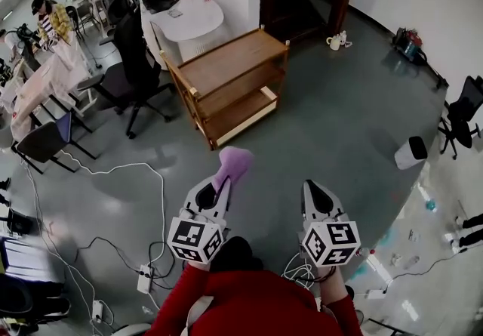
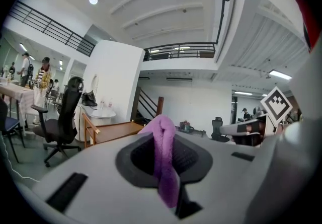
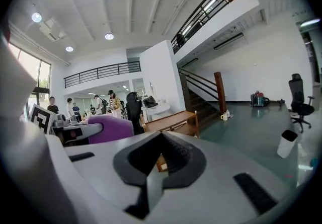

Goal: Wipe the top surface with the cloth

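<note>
Now clamped between the jaws of the left gripper (image 1: 223,182): purple cloth (image 1: 234,161), bunched, poking out beyond the tips. Well apart from the wooden cart (image 1: 226,63) ahead. Alongside, right gripper (image 1: 313,191), jaws closed on nothing, above floor (image 1: 339,123).

A black office chair (image 1: 130,47) stands on the grey floor (image 1: 339,123) beside a round white table (image 1: 192,21) — a white bin (image 1: 411,152) sits well apart, near the floor's right edge

The head view is aimed steeply downward. Each gripper view is directed level along its jaws; the wooden cart (image 1: 230,81) is shared by all.
</note>
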